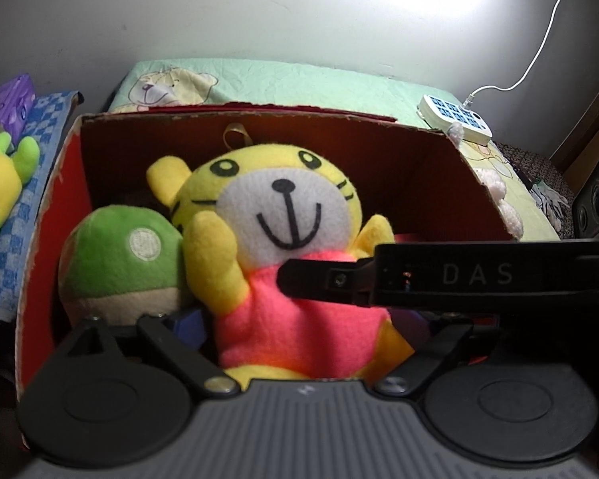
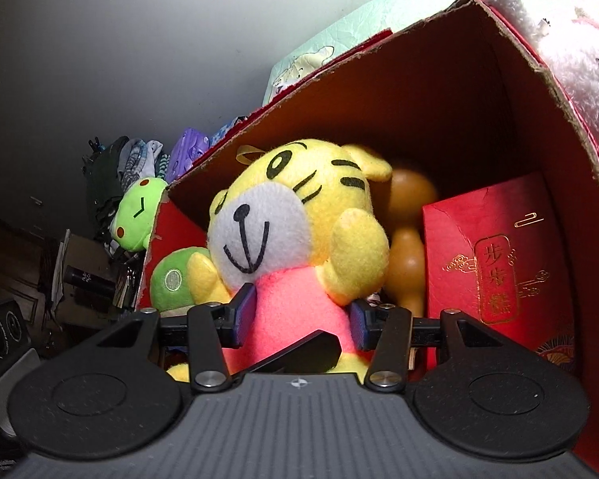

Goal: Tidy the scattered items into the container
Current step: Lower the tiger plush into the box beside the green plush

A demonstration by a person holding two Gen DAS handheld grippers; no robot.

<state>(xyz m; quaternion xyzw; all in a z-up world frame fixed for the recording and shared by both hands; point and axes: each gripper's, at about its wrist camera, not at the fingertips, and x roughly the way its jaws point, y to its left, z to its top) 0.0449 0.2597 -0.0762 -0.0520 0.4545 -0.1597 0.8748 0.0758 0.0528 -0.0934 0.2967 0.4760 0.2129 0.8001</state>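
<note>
Right wrist view: tiger plush (image 2: 287, 239) sits upright in the red cardboard box (image 2: 439, 92), and the right tongs (image 2: 299, 315) are clamped on its pink torso, blue pads (image 2: 244, 311) pressing in from both sides. Only this view shows a red gift box (image 2: 495, 263) with gold print against the container's right wall and a brown gourd-shaped toy (image 2: 407, 239) between it and the tiger.

Left wrist view: same tiger plush (image 1: 275, 215) faces the camera, the green mushroom plush (image 1: 119, 255) touching its left side. The right tongs' black finger (image 1: 327, 279), marked DAS, crosses the pink belly from the right. The left tongs (image 1: 299, 343) are spread wide and gripping nothing, the plush's lower body lying between their linkages. Only here: green frog plush (image 1: 0, 167) on a blue checkered cloth (image 1: 16, 207) outside the box, a white power strip (image 1: 455, 117) on the bed (image 1: 299, 84) behind.
</note>
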